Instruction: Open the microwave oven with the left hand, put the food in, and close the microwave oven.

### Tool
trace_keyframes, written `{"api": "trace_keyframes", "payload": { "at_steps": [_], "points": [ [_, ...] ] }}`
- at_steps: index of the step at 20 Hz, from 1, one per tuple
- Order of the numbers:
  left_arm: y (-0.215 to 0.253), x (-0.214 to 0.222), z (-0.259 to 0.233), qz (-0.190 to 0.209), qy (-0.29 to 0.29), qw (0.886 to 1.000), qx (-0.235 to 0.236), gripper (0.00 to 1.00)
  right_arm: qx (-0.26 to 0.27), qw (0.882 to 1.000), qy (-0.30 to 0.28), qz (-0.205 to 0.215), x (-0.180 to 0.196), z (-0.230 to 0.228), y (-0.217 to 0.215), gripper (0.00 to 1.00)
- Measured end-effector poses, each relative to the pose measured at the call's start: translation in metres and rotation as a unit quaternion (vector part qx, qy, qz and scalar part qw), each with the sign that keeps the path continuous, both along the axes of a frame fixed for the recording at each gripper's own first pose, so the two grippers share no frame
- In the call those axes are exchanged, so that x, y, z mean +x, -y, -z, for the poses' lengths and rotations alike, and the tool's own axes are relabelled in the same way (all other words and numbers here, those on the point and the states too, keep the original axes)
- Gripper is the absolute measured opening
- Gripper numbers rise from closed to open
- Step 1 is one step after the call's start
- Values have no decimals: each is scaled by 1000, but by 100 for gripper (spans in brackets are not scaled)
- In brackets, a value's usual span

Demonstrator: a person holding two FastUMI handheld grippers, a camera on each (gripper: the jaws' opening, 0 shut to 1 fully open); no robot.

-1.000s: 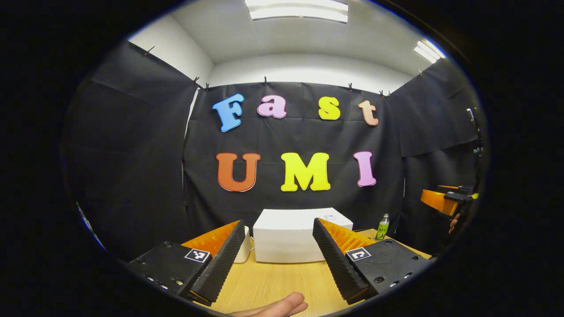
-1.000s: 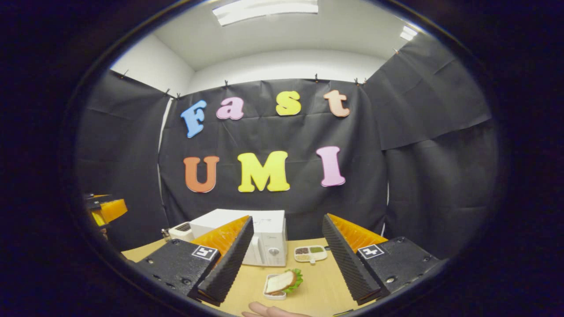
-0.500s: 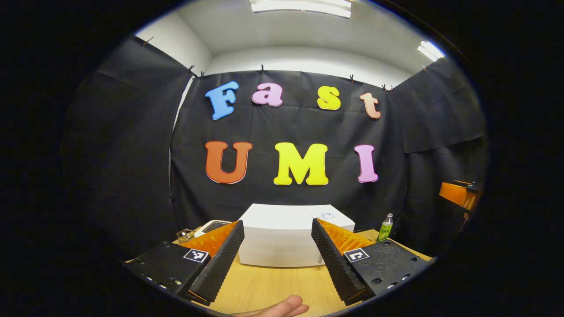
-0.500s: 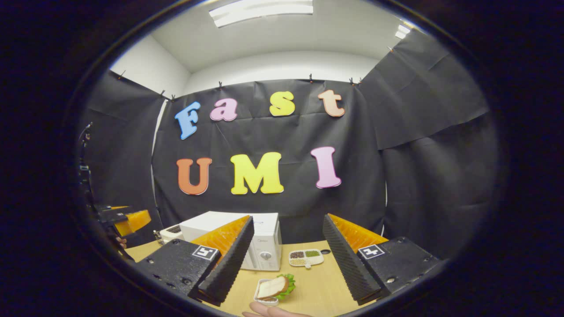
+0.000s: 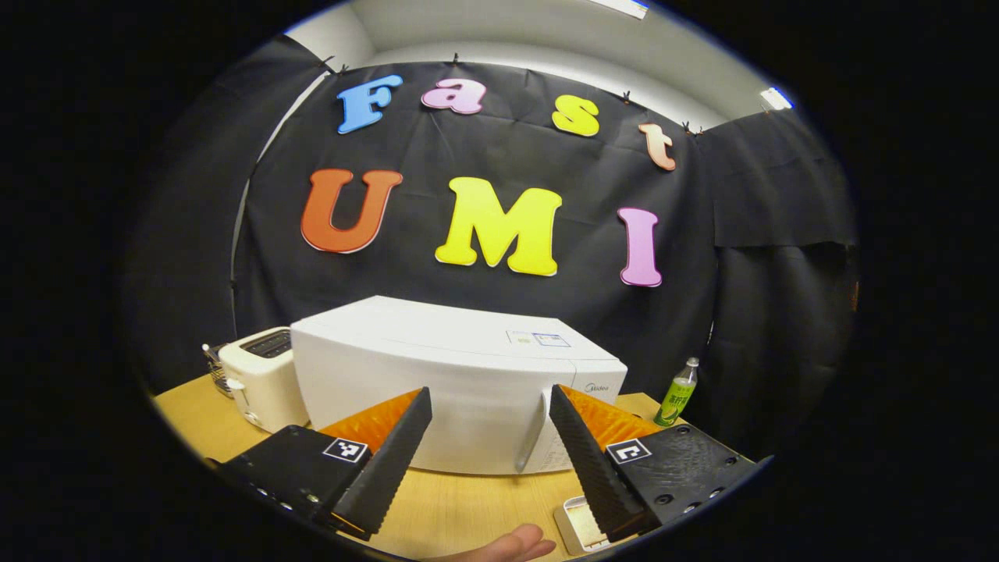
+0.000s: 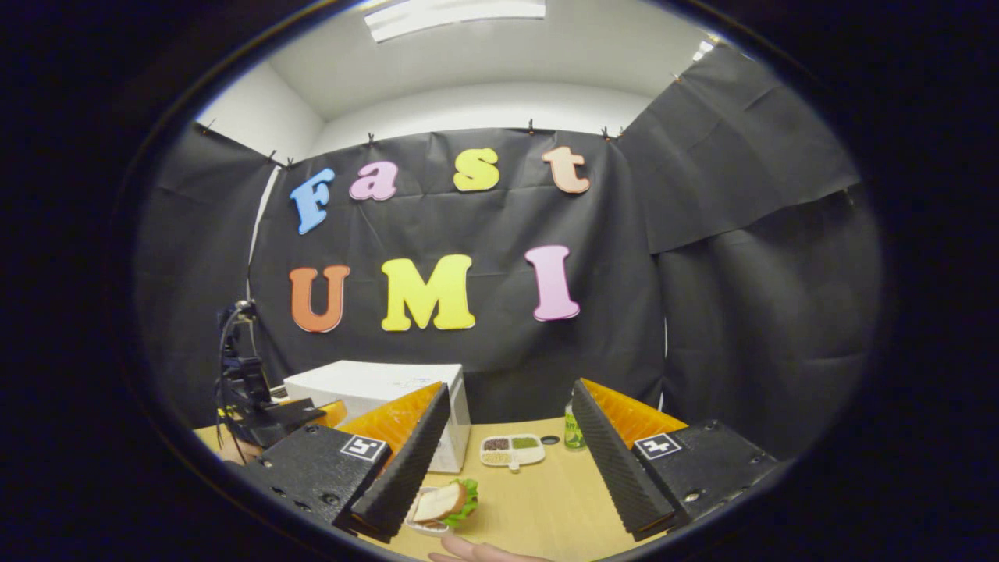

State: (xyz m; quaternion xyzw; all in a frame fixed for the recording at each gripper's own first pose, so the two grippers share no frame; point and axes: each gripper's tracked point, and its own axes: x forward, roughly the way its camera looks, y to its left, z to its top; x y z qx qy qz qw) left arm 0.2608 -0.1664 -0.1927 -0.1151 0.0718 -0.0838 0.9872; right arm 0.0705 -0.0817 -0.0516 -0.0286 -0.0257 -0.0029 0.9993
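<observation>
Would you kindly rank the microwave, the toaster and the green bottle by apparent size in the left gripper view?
1. Microwave, by far the largest.
2. Toaster, beside it.
3. Green bottle, smallest, though it stands farther back, so its true size is unsure.

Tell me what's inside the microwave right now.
Can't tell: the microwave door is closed and solid white, hiding the inside. The sandwich is on its small tray on the table, outside.
</observation>
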Motion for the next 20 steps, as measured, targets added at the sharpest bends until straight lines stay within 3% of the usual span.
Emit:
{"api": "trace_keyframes", "payload": {
  "at_steps": [1, 4, 5, 8, 9, 10, 11, 12, 13, 14, 15, 17, 18, 19, 20],
  "points": [
    [9, 8, 10, 3, -4, 1000, 3, 95, 2, 1000, -3, 1, 3, 4, 4, 100],
    [39, 27, 41, 24, -29, 999, 7, 95, 1, 1000, -15, 6, 12, 20, 20, 100],
    [52, 30, 51, 36, -39, 999, 5, 95, 1, 1000, -20, 9, 15, 25, 24, 91],
    [65, 42, 61, 37, -35, 998, 29, 94, 11, 999, -40, 5, 23, 44, 32, 92],
    [65, 47, 65, 31, -36, 998, 36, 94, 13, 999, -46, 1, 25, 49, 34, 100],
    [62, 51, 71, 20, -39, 998, 42, 81, 13, 999, -49, 1, 28, 53, 37, 92],
    [62, 55, 73, 11, -37, 998, 47, 94, 13, 999, -51, 6, 30, 56, 42, 92],
    [61, 59, 75, 4, -36, 998, 52, 90, 14, 998, -52, 10, 31, 59, 47, 100],
    [60, 65, 77, 1, -34, 998, 60, 85, 14, 998, -52, 11, 32, 60, 49, 92],
    [62, 69, 81, 3, -33, 997, 67, 74, 14, 998, -52, 12, 33, 62, 51, 92],
    [62, 71, 85, 5, -36, 997, 68, 69, 13, 998, -52, 13, 34, 63, 54, 92],
    [60, 71, 84, -2, -23, 997, 68, 68, 9, 999, -50, 15, 34, 65, 58, 91],
    [59, 70, 83, -5, -21, 997, 69, 68, 10, 999, -50, 15, 34, 67, 60, 100],
    [60, 71, 81, -6, -14, 997, 73, 68, 11, 998, -51, 20, 34, 68, 63, 92],
    [61, 70, 83, -5, -16, 997, 72, 67, 12, 998, -52, 24, 34, 71, 67, 92]
  ]
}}
